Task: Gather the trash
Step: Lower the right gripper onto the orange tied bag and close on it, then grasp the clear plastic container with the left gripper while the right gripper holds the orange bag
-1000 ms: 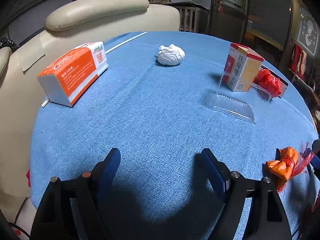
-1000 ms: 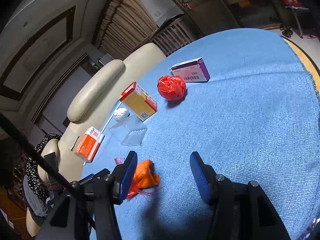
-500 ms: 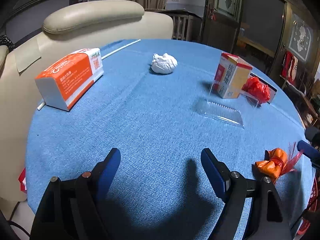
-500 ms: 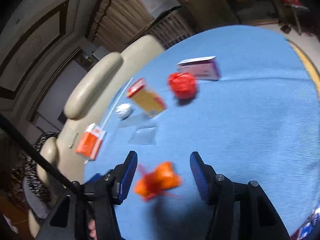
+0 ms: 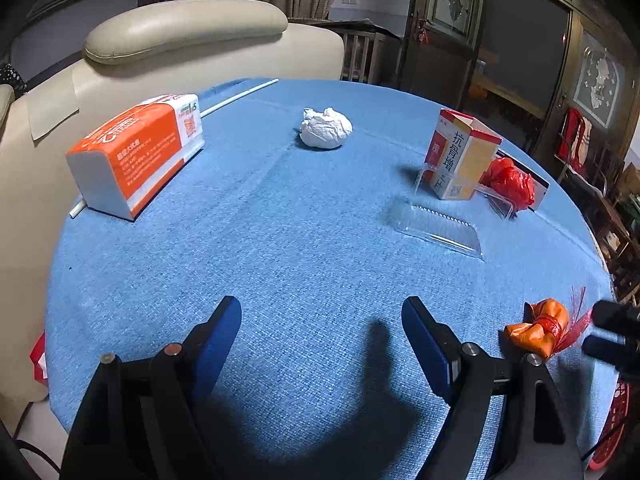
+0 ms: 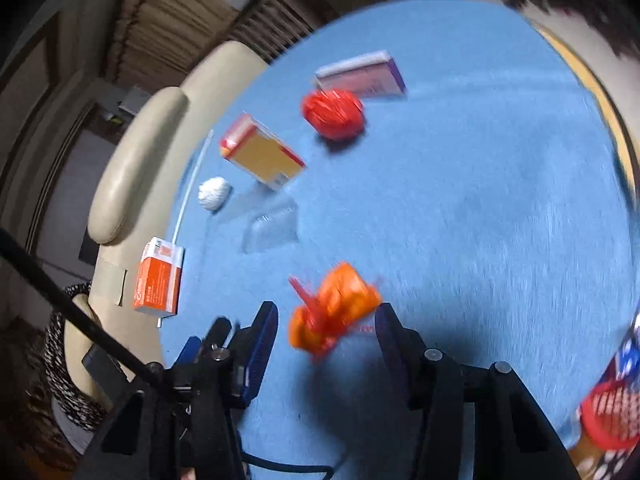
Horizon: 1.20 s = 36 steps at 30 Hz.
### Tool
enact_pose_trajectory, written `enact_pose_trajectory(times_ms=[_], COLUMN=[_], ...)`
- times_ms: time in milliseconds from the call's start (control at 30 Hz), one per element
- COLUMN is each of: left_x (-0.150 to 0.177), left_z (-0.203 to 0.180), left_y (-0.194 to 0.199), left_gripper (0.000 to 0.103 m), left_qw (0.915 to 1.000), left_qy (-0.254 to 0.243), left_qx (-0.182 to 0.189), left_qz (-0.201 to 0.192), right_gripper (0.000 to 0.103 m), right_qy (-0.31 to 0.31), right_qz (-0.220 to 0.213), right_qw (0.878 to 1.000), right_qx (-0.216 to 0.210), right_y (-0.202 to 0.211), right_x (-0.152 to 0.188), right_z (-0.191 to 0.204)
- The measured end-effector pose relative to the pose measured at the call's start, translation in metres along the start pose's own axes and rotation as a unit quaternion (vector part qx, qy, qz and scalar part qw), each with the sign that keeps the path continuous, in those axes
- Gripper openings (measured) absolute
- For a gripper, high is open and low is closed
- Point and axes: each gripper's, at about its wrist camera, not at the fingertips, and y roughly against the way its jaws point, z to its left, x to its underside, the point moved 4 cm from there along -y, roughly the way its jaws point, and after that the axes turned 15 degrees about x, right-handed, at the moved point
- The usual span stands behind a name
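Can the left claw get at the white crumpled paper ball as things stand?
Probably yes. The left claw stands open and empty, and bare blue tablecloth lies between it and the paper ball. The orange box sits off to one side.

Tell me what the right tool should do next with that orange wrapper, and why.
Probably close the right tool the rest of the way. Its jaws have just been closing, and the orange wrapper sits between them on the blue tablecloth, with a gap left on the left side; the frame is blurred, so contact is unclear.
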Motion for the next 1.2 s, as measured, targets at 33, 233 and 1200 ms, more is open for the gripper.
enact_pose_trajectory(times_ms=[33, 233, 1200], left_x=[0.000, 0.000, -0.094], left_z=[-0.001, 0.000, -0.046], left_y=[-0.002, -0.002, -0.031], left_gripper=[0.083, 0.083, 0.088], left_qw=[1.0000, 1.0000, 0.9938], left_qy=[-0.002, 0.002, 0.048], left_qx=[0.000, 0.001, 0.091], left_qz=[0.003, 0.004, 0.043], right_gripper=[0.055, 0.054, 0.027], right_qy=[-0.005, -0.002, 0.109], right_qz=[0.010, 0.034, -0.067], right_qw=[1.000, 0.999, 0.989], right_qx=[-0.004, 0.002, 0.072], right_y=[-0.003, -0.024, -0.030], right_x=[0.000, -0.009, -0.036], right_z=[-0.001, 0.013, 0.006])
